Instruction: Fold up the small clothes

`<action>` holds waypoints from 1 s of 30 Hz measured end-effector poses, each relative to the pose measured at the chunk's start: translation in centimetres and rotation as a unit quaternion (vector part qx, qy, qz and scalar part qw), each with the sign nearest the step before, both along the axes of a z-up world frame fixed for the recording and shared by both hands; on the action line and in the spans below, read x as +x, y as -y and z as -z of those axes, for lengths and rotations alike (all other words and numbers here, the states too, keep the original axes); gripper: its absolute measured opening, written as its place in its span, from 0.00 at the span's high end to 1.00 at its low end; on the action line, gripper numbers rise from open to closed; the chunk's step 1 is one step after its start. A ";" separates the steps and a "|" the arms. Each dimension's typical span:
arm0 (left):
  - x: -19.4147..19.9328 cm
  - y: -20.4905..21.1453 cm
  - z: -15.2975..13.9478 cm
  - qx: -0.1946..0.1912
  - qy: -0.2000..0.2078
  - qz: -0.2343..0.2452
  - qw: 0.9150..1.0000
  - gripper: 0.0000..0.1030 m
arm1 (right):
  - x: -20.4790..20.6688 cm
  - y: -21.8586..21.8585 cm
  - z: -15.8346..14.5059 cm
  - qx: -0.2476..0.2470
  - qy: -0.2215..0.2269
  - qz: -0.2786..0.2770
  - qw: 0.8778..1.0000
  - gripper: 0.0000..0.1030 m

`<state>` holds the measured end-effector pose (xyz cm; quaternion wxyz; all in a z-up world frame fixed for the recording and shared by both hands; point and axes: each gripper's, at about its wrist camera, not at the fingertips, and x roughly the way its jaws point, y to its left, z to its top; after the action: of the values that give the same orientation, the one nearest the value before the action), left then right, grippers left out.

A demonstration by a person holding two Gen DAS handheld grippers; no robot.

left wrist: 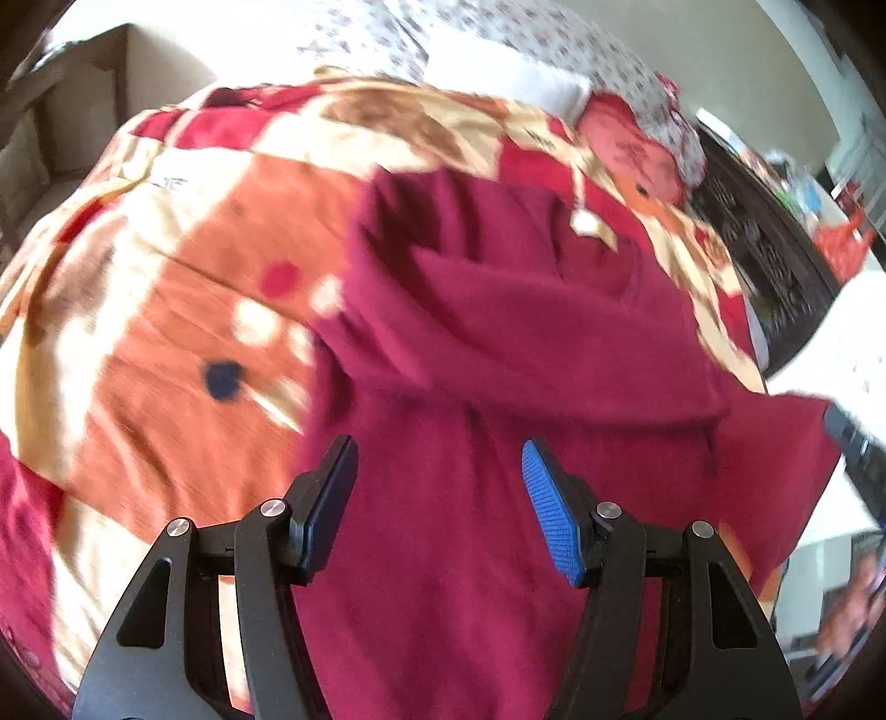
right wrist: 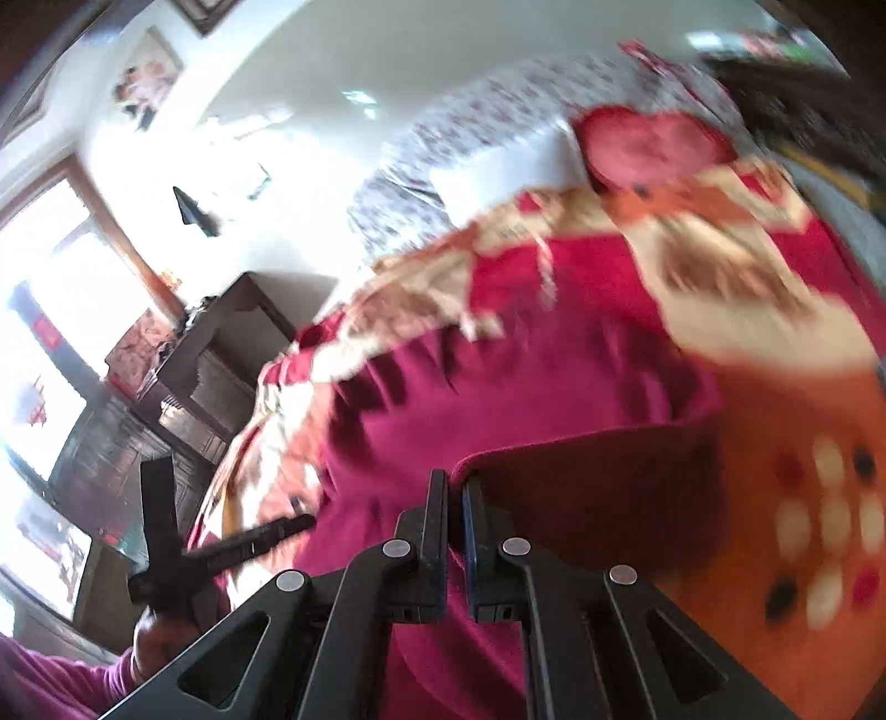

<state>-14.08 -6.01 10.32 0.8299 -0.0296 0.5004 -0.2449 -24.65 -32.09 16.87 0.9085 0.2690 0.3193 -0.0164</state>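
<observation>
A dark red garment (left wrist: 498, 343) lies crumpled on a bed blanket patterned in red, orange and cream (left wrist: 166, 310). My left gripper (left wrist: 437, 498) is open and empty, hovering just above the garment's near part. In the right wrist view the same garment (right wrist: 526, 399) is partly lifted. My right gripper (right wrist: 455, 487) is shut on an edge of the garment, which drapes over and to the right of the fingers. The left gripper (right wrist: 232, 545) shows at lower left in the right wrist view, held in a hand. Both views are motion-blurred.
Floral pillows (left wrist: 531, 50) and a red cushion (left wrist: 631, 144) lie at the head of the bed. A dark wooden cabinet (left wrist: 775, 266) stands beside the bed; it also shows in the right wrist view (right wrist: 210, 376). A bright window (right wrist: 44, 332) is at left.
</observation>
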 end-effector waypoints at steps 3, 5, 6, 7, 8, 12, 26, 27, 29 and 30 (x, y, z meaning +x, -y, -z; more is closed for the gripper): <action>1.6 -1.7 -0.5 -0.004 0.009 -0.029 1.000 0.40 | 5.4 -0.8 -0.7 0.008 -0.005 -0.030 1.000 0.96; 2.6 -2.9 -0.6 -0.004 0.013 -0.048 0.999 0.40 | 10.4 -1.7 0.4 0.025 -0.021 -0.053 0.998 0.96; 3.1 -3.3 -0.6 -0.003 0.014 -0.056 0.998 0.40 | 12.5 -1.8 1.3 0.047 -0.035 -0.056 0.997 0.96; 3.4 -3.7 -0.6 -0.002 0.013 -0.061 0.998 0.40 | 15.3 -1.8 3.0 0.089 -0.061 -0.058 0.992 0.95; 3.8 -4.0 -0.5 0.000 0.011 -0.065 0.998 0.40 | 16.8 -1.8 4.1 0.114 -0.078 -0.065 0.988 0.95; 4.2 -4.2 -0.3 0.007 0.014 -0.060 0.998 0.40 | 18.5 -2.0 5.0 0.134 -0.071 -0.065 0.986 0.94; 7.6 1.2 0.2 -0.026 0.040 0.003 0.999 0.40 | 5.1 4.8 8.0 0.063 -0.120 0.048 0.990 0.92; 8.1 2.1 0.2 -0.032 0.034 0.009 0.999 0.40 | 4.3 5.4 8.2 0.072 -0.117 0.056 0.989 0.92; 9.1 3.6 0.7 -0.043 0.019 0.022 0.999 0.40 | 2.8 6.4 8.7 0.092 -0.109 0.072 0.987 0.92; 9.4 4.2 1.0 -0.041 0.012 0.022 0.999 0.40 | 2.5 6.6 8.9 0.097 -0.108 0.075 0.987 0.92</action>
<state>-4.67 -10.18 9.33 0.8284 -0.0498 0.4807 -0.2833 -22.15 -38.67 7.98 0.8344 0.3756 0.3949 -0.0821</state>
